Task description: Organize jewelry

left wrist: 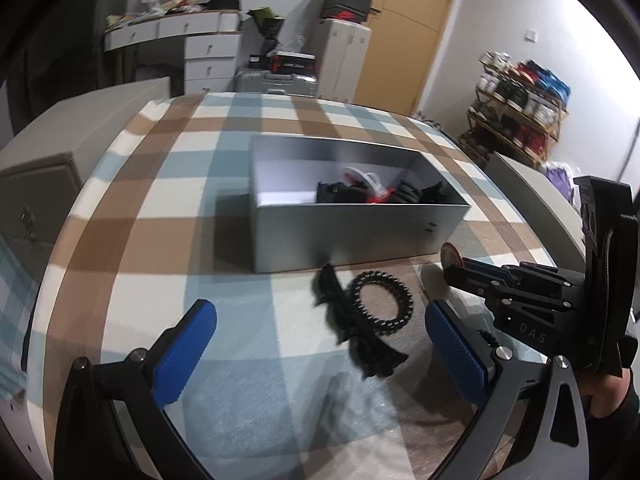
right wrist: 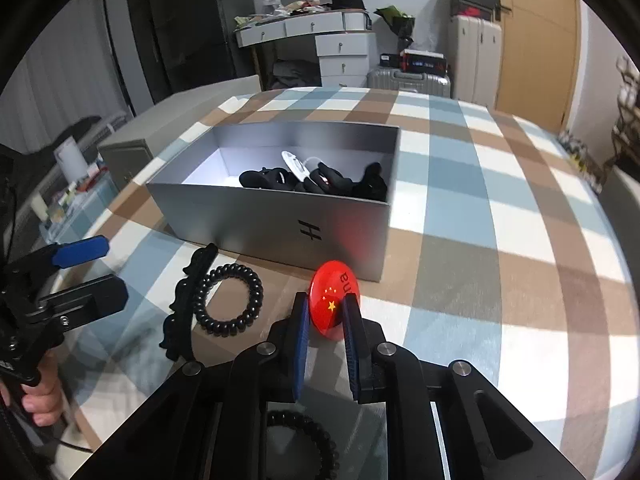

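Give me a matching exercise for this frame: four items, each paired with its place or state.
Items:
1. red badge
2. spiral hair tie
3. grey box
4. left gripper

Places or states:
A. open, holding nothing
B. lying on the cloth beside a black hair claw
C. clamped in the right gripper
D. holds dark accessories

Pairs: 1-C, 2-B, 3-D, 4-A

A lived-in room of a home, used partly for storage. A worktop [right wrist: 500, 208] covered in a blue, brown and white checked cloth stands in front. Behind it are a white dressing desk with drawers [right wrist: 340, 46] heaped with clutter, silver suitcases [right wrist: 408, 80], stacked boxes [left wrist: 346, 0], a wooden door [right wrist: 536, 32], and a rack crowded with goods [left wrist: 520, 108].
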Demonstrator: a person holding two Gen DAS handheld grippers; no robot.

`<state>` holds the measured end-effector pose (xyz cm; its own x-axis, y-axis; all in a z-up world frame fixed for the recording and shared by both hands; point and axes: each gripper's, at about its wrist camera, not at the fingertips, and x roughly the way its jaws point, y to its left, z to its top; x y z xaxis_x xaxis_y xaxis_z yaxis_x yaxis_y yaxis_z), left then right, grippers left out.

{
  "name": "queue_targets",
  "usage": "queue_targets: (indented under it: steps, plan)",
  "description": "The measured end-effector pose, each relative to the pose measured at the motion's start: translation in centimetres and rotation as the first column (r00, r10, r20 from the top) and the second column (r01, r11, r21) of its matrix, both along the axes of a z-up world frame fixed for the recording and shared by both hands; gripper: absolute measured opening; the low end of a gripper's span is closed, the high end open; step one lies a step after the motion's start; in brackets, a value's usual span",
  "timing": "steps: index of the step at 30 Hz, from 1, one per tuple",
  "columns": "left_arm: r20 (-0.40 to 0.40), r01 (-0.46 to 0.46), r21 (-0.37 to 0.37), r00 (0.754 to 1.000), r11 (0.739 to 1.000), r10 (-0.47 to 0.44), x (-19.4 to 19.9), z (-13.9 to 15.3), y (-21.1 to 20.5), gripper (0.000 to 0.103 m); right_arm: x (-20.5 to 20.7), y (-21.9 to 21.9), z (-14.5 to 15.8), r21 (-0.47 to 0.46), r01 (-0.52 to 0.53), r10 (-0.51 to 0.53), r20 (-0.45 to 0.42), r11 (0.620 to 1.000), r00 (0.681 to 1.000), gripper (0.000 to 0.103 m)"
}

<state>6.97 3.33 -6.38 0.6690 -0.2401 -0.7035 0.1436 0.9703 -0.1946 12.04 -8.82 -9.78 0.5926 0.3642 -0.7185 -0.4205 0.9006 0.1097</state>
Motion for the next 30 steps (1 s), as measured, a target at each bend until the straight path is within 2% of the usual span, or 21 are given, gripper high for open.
queue_targets:
  steps: [3,6,9,11,17,23,27,28,30]
  plan:
    - [-0.014,0.077,0.03,0.997,0.997,-0.077,0.8,0.2,-1.4,0.102,0.1,-1.0,-0.2,0.018,0.023,-0.023,-0.013,1.0,1.0,0.007]
    - [-0.026,0.154,0.087,0.988,0.984,-0.153,1.8,0.2,-3.0,0.102,0.2,-2.3,-0.6,0.07,0.039,-0.036,-0.043,0.997,0.998,0.006]
    - [-0.034,0.223,0.161,0.975,0.961,-0.221,2.4,0.0,-4.7,0.102,0.3,-3.7,-0.6,0.119,0.063,-0.056,-0.059,0.991,0.997,0.006]
    - [-0.057,0.279,0.185,0.96,0.942,-0.273,3.0,-0.3,-5.6,0.102,0.2,-4.5,-0.5,0.157,0.074,-0.064,-0.063,0.985,0.996,0.006]
    - [-0.127,0.33,0.178,0.942,0.927,-0.311,3.8,-1.5,-6.4,0.101,-0.6,-6.5,0.3,0.221,0.089,-0.082,-0.04,0.971,0.996,0.006]
    - [-0.16,0.327,0.146,0.939,0.934,-0.304,4.2,-1.7,-6.3,0.099,-1.0,-6.8,0.6,0.237,0.08,-0.077,-0.021,0.968,0.997,0.006]
    - [-0.178,0.338,0.155,0.934,0.928,-0.31,4.6,-2.1,-6.6,0.085,-1.0,-7.2,0.3,0.252,0.093,-0.089,-0.026,0.963,0.996,0.006]
    - [-0.175,0.342,0.153,0.933,0.927,-0.315,4.7,-2.1,-6.6,0.085,-0.9,-7.2,0.3,0.254,0.095,-0.091,-0.029,0.963,0.995,0.006]
    - [-0.182,0.349,0.126,0.928,0.929,-0.324,4.9,-2.2,-6.4,0.08,-0.9,-7.3,0.1,0.258,0.096,-0.09,-0.037,0.961,0.995,0.006]
